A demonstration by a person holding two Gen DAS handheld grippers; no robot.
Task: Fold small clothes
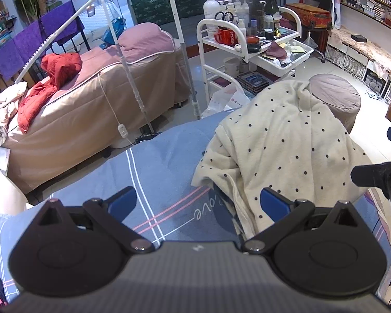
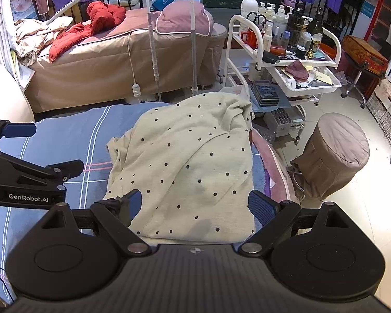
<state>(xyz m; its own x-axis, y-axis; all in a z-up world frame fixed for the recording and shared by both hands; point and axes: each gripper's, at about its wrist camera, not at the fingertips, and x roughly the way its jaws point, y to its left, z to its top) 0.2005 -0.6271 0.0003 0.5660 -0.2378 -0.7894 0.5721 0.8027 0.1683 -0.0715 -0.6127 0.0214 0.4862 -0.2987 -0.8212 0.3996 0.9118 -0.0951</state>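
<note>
On the blue bedsheet [image 2: 52,140] the dotted garment [image 2: 190,167] lies rumpled (folding barely begun), left gripper [image 1: 198,203] and right gripper [image 2: 195,203] both wide open, empty.

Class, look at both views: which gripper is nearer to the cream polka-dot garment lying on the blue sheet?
Right. The right gripper hangs open directly over the cream polka-dot garment, while the left gripper sits open beside its edge, mostly over blue sheet.

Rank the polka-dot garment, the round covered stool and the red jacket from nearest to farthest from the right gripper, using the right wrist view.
1. Polka-dot garment, directly ahead of the right gripper.
2. Round covered stool, on the floor to the right.
3. Red jacket, far left on the other bed.
</note>
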